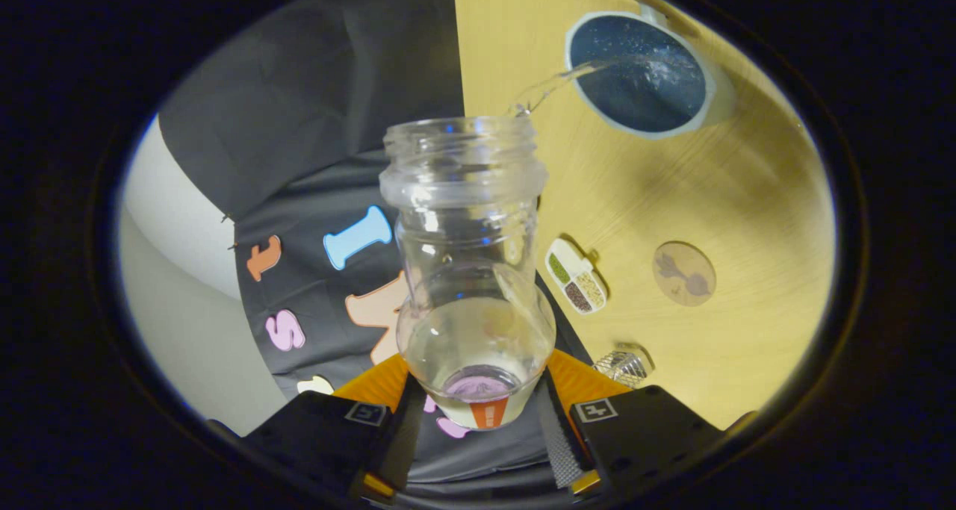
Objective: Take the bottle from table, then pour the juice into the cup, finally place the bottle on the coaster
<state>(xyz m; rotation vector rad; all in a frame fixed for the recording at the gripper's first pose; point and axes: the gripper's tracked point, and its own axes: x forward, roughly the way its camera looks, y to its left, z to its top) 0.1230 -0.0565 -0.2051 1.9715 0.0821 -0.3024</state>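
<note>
Gripper view looks along a clear bottle (469,271) that the hand-held gripper (478,420) pinches near its base, both fingers pressed against its sides. The bottle is rolled over so its open mouth points forward, away from the fingers, and a thin clear stream leaves the rim and arcs into the cup (638,73), which stands on the wooden surface (747,189) well beyond the fingers and off to their right. So the pour appears to be the step in hand. A little liquid pools in the bottle's lower part, close to the fingers, so the pouring is probably near its end but not done.

Next, judging from this, the bottle must be tipped back upright without dripping, then carried to the round coaster (684,273), which lies on the surface nearer than the cup, ahead and right of the fingers. A small divided dish (576,276) sits just beside the coaster on the gripper's side, and a small glass object (624,364) lies closer, by the right finger; the path should avoid both.
</note>
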